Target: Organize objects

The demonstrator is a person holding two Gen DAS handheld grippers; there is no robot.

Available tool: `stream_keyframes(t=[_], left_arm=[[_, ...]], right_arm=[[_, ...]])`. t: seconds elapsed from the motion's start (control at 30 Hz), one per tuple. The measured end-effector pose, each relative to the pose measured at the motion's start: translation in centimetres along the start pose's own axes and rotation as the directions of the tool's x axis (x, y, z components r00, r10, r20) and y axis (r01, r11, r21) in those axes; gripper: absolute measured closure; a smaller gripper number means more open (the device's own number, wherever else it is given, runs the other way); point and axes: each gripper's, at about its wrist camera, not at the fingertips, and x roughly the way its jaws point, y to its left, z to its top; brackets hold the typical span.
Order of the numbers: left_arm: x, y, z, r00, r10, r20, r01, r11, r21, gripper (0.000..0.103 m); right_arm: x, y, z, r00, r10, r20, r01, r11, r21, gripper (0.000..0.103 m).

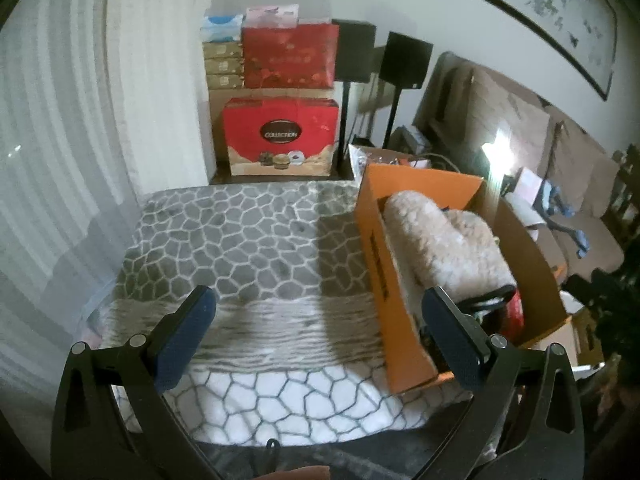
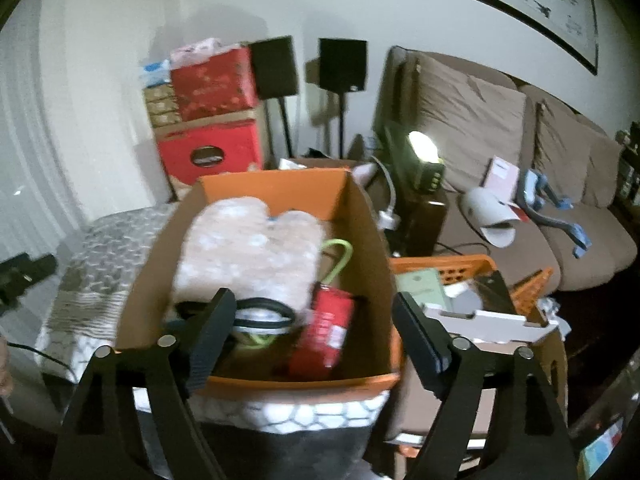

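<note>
soft patterned blanket (image 1: 248,240) covers the table, and the orange box (image 2: 280,184) sits on it with a fluffy slipper (image 2: 248,248) and red can (image 2: 330,332) inside. both the left gripper (image 1: 320,344) and right gripper (image 2: 312,336) are spread wide, holding nothing. next, i think, find another thing to pick up. only the right view shows the can clearly.

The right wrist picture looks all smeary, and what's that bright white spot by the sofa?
Right wrist view: motion blur smears the fluffy slipper and red can in the orange box; the white spot is a small lamp, overexposed. Left wrist view: sharper, the same lamp flares, and the fisheye bends the curtain and picture frame.
</note>
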Motion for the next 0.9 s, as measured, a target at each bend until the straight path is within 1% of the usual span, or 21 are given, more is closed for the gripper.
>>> stream_keyframes(t=[0.1,0.2,0.27,0.57,0.9], left_arm=[[-0.2,0.1,-0.9,1.0,0.016,-0.001,-0.016,1.0,0.008,0.0],[-0.5,0.4,-1.5,1.0,0.02,0.001,-0.02,1.0,0.002,0.0],[-0.7,0.7,-1.9,1.0,0.02,-0.001,-0.02,1.0,-0.004,0.0],[-0.9,2.2,-3.4,0.999,0.04,-0.002,-0.04,0.999,-0.03,0.0],[-0.8,2.5,-4.0,0.999,0.046,-0.011,-0.047,0.999,-0.027,0.0]], right_arm=[[-0.1,1.7,-0.1,0.999,0.041,0.003,-0.04,0.999,-0.005,0.016],[-0.2,2.9,-0.3,0.997,0.077,0.001,-0.077,0.997,-0.008,0.01],[-0.2,3.9,-0.5,0.996,0.085,0.003,-0.085,0.996,-0.015,0.0],[0.1,6.4,-1.9,0.995,0.103,-0.01,-0.103,0.994,-0.032,0.0],[0.4,8.0,-3.0,0.994,0.111,-0.005,-0.111,0.993,-0.051,0.0]])
